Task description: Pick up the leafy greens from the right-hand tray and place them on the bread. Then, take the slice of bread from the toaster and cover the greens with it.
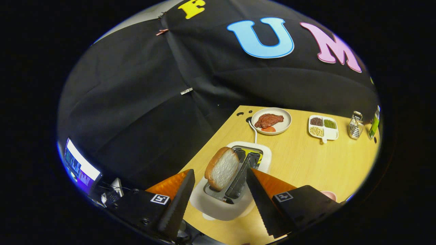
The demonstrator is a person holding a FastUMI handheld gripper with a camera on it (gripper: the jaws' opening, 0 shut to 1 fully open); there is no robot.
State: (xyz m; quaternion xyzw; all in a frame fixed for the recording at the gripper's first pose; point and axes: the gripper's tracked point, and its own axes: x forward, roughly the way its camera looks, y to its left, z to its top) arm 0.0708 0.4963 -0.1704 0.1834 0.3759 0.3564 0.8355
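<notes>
A slice of bread [222,168] with a brown crust and pale crumb stands tilted in the left slot of a white toaster [231,190], rising well above its top. The toaster sits on the wooden surface [306,160], its right slot empty.

The open fingers [253,190] flank the toaster without touching the slice.

Black cloth [136,102] is hanging as the booth wall well beyond the tongs, creased and pinned with small clips [186,91]. A light wood-grain tabletop [306,160] is stretching ahead of the tongs. A lit monitor [80,166] is glowing off to their left.
</notes>
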